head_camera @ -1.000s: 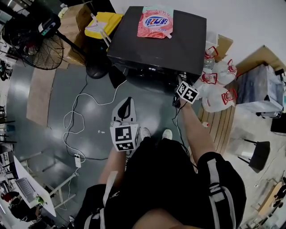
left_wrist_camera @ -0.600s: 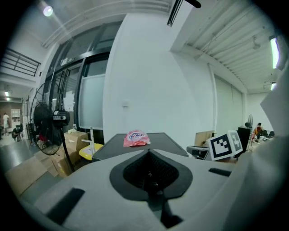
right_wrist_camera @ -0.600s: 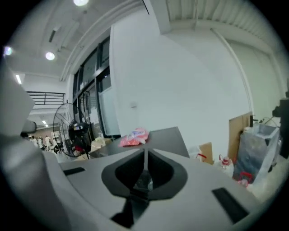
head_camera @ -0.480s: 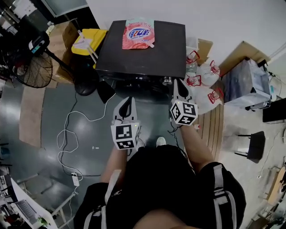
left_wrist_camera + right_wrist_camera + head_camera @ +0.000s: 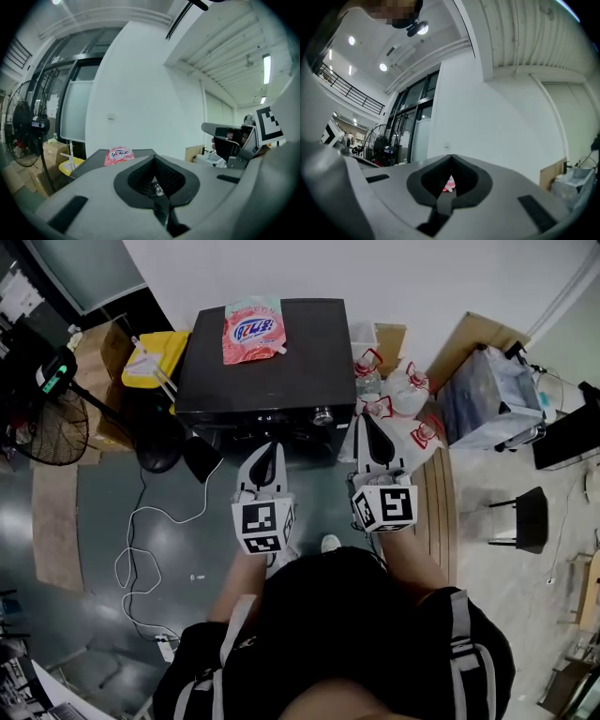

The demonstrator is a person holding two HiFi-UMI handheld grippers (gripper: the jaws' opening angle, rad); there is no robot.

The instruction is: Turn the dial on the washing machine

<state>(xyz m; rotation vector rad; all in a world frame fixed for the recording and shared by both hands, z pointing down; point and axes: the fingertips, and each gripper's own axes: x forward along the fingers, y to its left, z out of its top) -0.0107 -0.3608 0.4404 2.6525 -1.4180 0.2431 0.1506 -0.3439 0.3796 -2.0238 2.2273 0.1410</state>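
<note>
Dial (image 5: 322,414) sits at the right end of the washing machine (image 5: 272,371) front panel. It looks like a small rigid knob, probably smooth and detented, so pinch across its rim. Right gripper (image 5: 366,427) is closed on nothing, near side of the dial and just right of it, pointing far. Left gripper (image 5: 267,454) is likewise closed and empty, aimed at the panel's middle.

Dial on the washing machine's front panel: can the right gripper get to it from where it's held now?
Probably yes. The right gripper hangs just right of the dial, nothing between them. Its jaws are shut and empty, so they'd need opening first.
</note>
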